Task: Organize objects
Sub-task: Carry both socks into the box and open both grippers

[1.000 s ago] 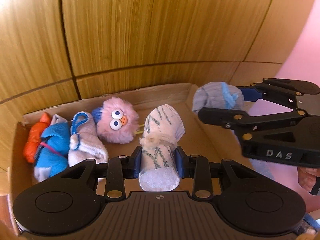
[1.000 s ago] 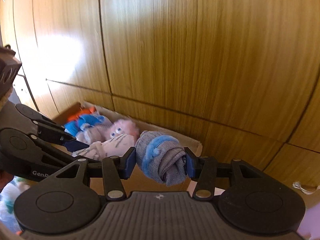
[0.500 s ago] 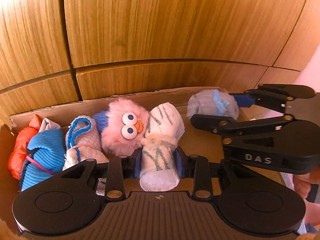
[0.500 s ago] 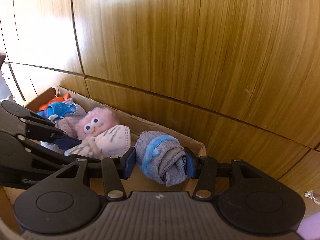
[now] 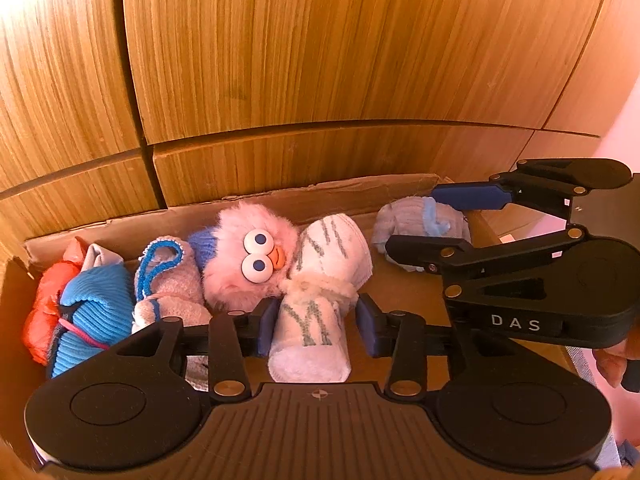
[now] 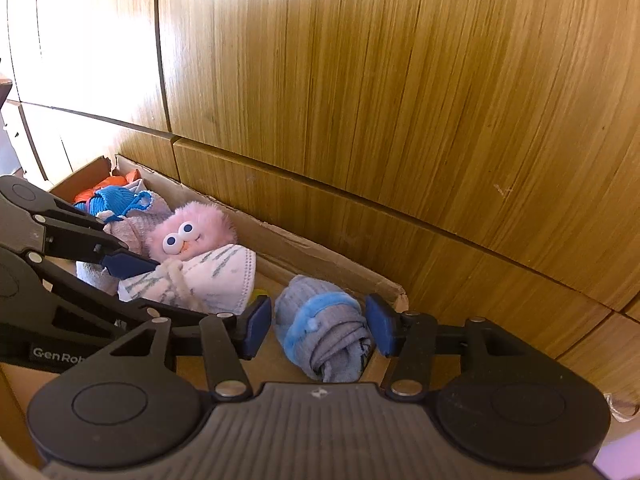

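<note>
- Straddling a rolled white sock bundle, the left gripper has its jaws opening; a gap shows between the right blue pad and the bundle, while the left pad sits just beside it, so the bundle lies between them unpressed.
- Lying lengthwise in the cardboard box, the white sock bundle, marked with grey streaks and tied round the middle, touches a fluffy pink toy with googly eyes on its left.
- Left of the toy come a pale pink sock roll with a blue loop, then a bright blue roll and an orange one against the box's end wall.
- Over the box's right end, the right gripper stands spread around a grey-and-light-blue sock bundle; both its pads stand clear of the fabric, and the bundle rests on the box floor.
- A bare patch of cardboard separates the two bundles.
- Wood-grain panels rise just behind the box.
</note>
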`<state>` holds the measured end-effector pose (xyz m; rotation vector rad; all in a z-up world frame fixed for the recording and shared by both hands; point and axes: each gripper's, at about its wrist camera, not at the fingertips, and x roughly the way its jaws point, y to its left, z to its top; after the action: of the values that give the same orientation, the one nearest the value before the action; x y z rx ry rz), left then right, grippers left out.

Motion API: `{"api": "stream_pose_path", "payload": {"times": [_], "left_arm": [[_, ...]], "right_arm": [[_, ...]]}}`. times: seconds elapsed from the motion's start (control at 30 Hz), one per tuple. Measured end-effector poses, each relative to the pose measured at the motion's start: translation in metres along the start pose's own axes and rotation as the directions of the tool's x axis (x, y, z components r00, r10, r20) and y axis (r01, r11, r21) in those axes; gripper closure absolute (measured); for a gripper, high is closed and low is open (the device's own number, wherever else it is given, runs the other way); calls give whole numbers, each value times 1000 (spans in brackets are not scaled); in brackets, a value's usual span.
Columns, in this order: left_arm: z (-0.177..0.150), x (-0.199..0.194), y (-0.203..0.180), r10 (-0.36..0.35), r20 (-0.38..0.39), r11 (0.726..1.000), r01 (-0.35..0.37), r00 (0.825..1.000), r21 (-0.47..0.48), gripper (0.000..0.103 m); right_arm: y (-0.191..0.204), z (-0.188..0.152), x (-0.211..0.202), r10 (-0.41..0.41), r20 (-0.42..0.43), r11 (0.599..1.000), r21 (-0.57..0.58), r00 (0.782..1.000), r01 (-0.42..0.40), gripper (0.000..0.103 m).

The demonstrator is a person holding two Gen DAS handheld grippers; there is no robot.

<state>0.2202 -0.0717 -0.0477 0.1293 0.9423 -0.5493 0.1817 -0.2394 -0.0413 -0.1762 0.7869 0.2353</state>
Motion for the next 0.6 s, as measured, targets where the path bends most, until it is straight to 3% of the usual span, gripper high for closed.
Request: {"api": "stream_pose_path", "payload": {"times": [0.27,0.4,0.6], "left_arm": [[-4,-17,7,-34,-1,999,34,999,-1,35],[-8,-24,4,-44,-7,999,44,999,14,24],[-15,-34,0,-38,-16,999,39,999,24,20]], "right_arm": [[1,2,-3,2,8,1000,-16,1000,-1,52],[2,0,-11,-3,3,1000,-25,1000,3,46],[9,-2,-17,-4,-16,999,-47,1000,3,46]]}}
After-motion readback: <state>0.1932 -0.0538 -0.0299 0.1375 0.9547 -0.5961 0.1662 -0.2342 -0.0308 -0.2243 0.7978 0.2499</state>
